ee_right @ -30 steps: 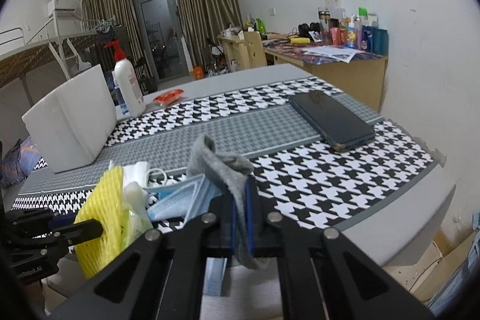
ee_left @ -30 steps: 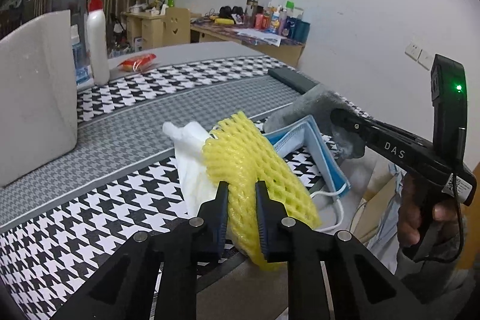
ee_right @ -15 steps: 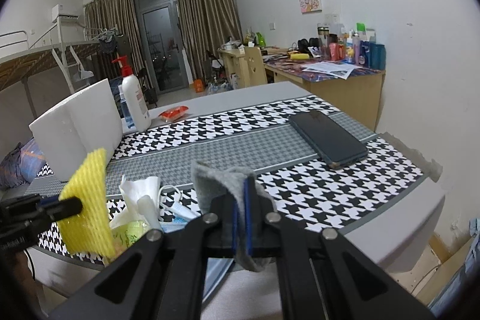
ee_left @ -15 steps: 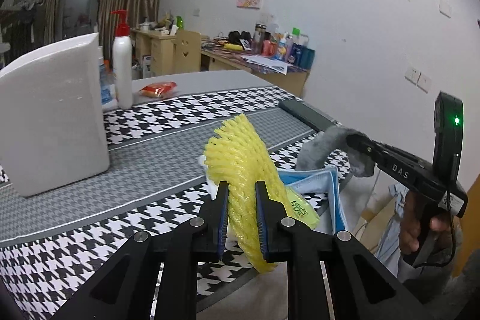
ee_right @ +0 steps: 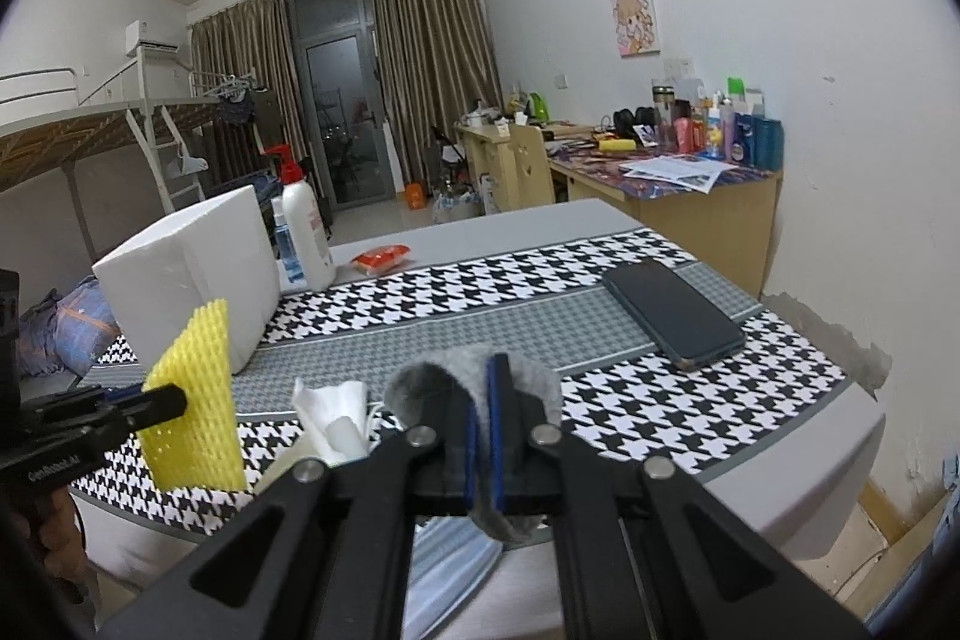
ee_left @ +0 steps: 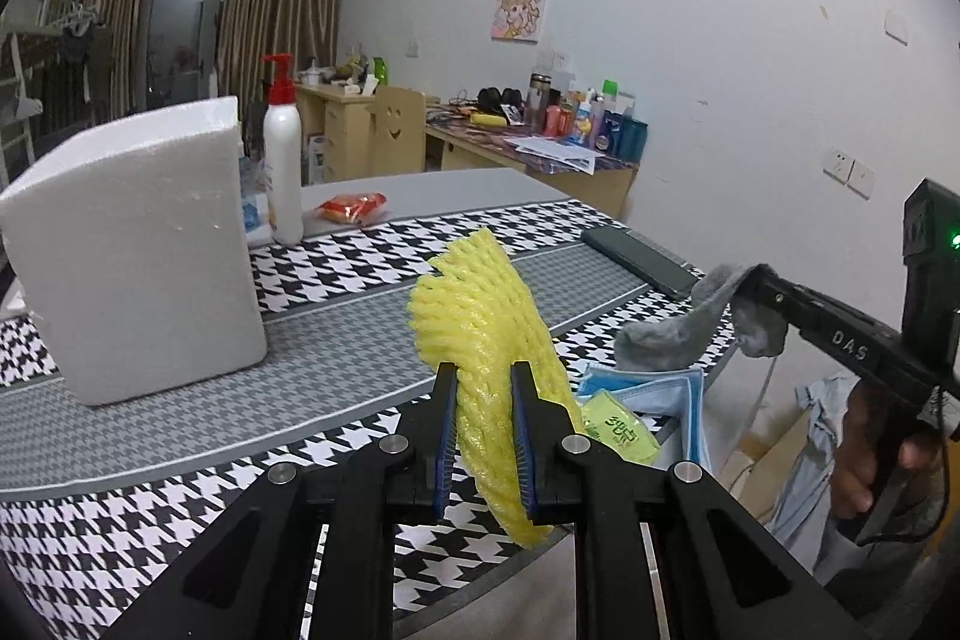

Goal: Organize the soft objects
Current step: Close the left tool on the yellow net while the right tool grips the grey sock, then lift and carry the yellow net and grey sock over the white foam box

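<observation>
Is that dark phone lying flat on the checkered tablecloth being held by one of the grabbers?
No, the dark phone lies alone on the houndstooth tablecloth, with neither grabber touching it.

My table [ee_right: 798,466] is grey and wears a black-and-white houndstooth runner [ee_right: 678,400]. On the runner I see a dark phone [ee_right: 672,313] far right and a white foam block [ee_right: 192,274] far left. Beside the block stands a white pump bottle [ee_right: 306,232], with a red packet [ee_right: 381,257] just right of it. A crumpled tissue [ee_right: 330,418], a blue face mask [ee_left: 654,385] and a green packet [ee_left: 618,430] lie at the near edge.
</observation>
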`<state>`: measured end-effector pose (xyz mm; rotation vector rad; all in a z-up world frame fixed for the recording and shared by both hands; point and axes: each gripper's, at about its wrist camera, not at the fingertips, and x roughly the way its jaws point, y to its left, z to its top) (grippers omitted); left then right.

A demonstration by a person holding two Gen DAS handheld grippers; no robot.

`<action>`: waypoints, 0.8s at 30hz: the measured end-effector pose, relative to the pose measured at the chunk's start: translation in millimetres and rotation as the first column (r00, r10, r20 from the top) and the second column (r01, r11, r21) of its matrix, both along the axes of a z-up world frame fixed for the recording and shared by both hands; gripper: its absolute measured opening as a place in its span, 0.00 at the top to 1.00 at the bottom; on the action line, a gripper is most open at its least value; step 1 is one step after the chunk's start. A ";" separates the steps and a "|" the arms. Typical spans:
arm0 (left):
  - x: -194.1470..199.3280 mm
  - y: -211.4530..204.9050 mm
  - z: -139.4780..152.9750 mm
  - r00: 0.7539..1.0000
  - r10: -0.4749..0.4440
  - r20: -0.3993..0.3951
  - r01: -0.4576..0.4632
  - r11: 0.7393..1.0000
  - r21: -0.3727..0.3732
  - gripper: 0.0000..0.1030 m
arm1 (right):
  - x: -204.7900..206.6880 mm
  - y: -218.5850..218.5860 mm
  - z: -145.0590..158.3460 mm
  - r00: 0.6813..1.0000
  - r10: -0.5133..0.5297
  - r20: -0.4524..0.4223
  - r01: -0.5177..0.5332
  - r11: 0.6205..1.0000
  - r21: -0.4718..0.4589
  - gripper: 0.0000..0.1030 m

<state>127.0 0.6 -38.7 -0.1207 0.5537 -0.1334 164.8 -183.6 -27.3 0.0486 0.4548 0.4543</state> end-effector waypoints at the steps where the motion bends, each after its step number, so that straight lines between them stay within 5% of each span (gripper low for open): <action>1: -1.7 1.2 0.5 1.000 0.005 0.008 -0.005 1.000 0.009 0.83 | -1.0 1.2 1.1 1.000 0.004 0.000 -0.004 1.000 0.004 0.95; 16: -24.0 14.4 18.5 0.993 0.074 0.091 -0.083 0.992 0.097 0.83 | -21.2 26.5 34.0 0.994 0.072 0.085 -0.077 0.995 0.058 0.95; 24: -34.7 22.3 18.2 0.989 0.116 0.095 -0.128 0.984 0.122 0.83 | -23.3 52.1 28.3 0.989 0.138 0.049 -0.140 0.989 0.053 0.95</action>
